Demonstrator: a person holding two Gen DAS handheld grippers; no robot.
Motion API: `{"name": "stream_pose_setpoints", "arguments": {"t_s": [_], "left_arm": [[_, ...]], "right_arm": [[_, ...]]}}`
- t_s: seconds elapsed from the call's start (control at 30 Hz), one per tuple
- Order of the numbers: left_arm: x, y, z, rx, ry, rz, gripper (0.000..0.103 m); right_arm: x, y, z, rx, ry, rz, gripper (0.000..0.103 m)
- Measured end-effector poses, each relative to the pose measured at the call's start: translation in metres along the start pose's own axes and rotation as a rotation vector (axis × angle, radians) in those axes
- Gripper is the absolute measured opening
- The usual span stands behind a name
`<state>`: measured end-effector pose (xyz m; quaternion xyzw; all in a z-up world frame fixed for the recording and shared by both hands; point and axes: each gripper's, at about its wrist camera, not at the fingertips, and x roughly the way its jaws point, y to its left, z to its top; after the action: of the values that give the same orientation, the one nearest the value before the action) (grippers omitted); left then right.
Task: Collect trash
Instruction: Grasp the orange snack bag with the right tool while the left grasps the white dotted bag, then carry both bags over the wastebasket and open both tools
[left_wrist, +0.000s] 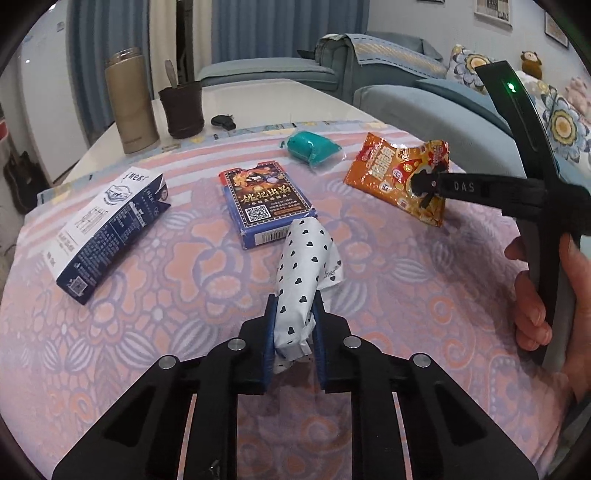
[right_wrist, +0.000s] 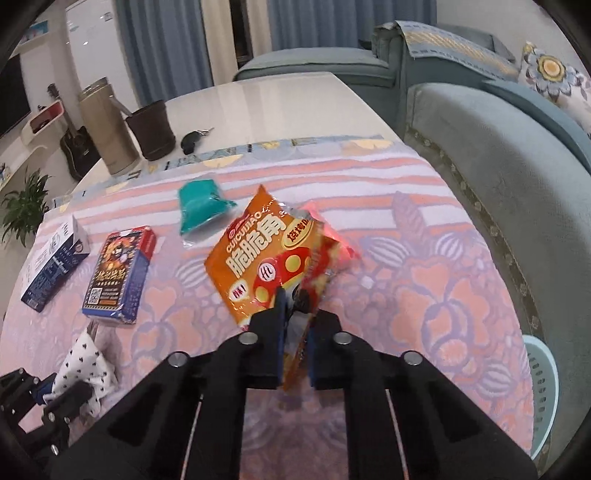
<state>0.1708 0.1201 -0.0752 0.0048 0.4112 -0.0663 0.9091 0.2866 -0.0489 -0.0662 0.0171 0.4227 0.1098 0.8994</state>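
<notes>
Floral pink cloth (left_wrist: 369, 280) covers the table, with five pieces of trash. One crumpled heart-print paper wrapper (left_wrist: 304, 273) sits clamped in the left gripper (left_wrist: 295, 314). One crinkly orange snack bag (right_wrist: 266, 258) is pinched by the right gripper (right_wrist: 295, 306), lifted at right. Lying far left: one milk carton (left_wrist: 110, 229), one card box (left_wrist: 266, 203), one teal packet (left_wrist: 314, 147).
</notes>
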Motion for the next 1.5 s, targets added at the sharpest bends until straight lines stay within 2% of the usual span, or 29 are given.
{"name": "stream_pose_setpoints", "arguments": {"t_s": [0.13, 0.2, 0.43, 0.7, 0.93, 1.1, 1.23, 1.37, 1.5], "left_arm": [[-0.007, 0.0, 0.001, -0.018, -0.014, -0.047, 0.012], [-0.014, -0.001, 0.002, -0.039, -0.024, -0.096, 0.012], [-0.043, -0.033, 0.018, -0.035, -0.092, -0.237, 0.012], [-0.068, -0.106, 0.057, 0.054, -0.161, -0.357, 0.012], [-0.073, -0.194, 0.079, 0.149, -0.186, -0.475, 0.012], [-0.062, -0.247, 0.082, 0.202, -0.163, -0.551, 0.012], [-0.037, -0.293, 0.077, 0.23, -0.102, -0.601, 0.012], [-0.011, -0.324, 0.067, 0.261, -0.039, -0.647, 0.012], [0.019, -0.347, 0.057, 0.28, 0.02, -0.646, 0.012]], "right_arm": [[-0.016, 0.001, -0.004, -0.007, -0.045, 0.012, 0.003], [-0.026, -0.002, -0.007, 0.008, -0.065, 0.019, 0.003], [-0.096, -0.034, -0.029, 0.082, -0.184, -0.004, 0.002], [-0.185, -0.095, -0.047, 0.153, -0.31, -0.117, 0.002], [-0.234, -0.16, -0.07, 0.254, -0.365, -0.203, 0.002], [-0.244, -0.205, -0.096, 0.325, -0.335, -0.244, 0.002], [-0.241, -0.237, -0.12, 0.392, -0.294, -0.27, 0.002], [-0.226, -0.266, -0.142, 0.461, -0.223, -0.274, 0.002], [-0.196, -0.283, -0.16, 0.487, -0.114, -0.291, 0.002]]}}
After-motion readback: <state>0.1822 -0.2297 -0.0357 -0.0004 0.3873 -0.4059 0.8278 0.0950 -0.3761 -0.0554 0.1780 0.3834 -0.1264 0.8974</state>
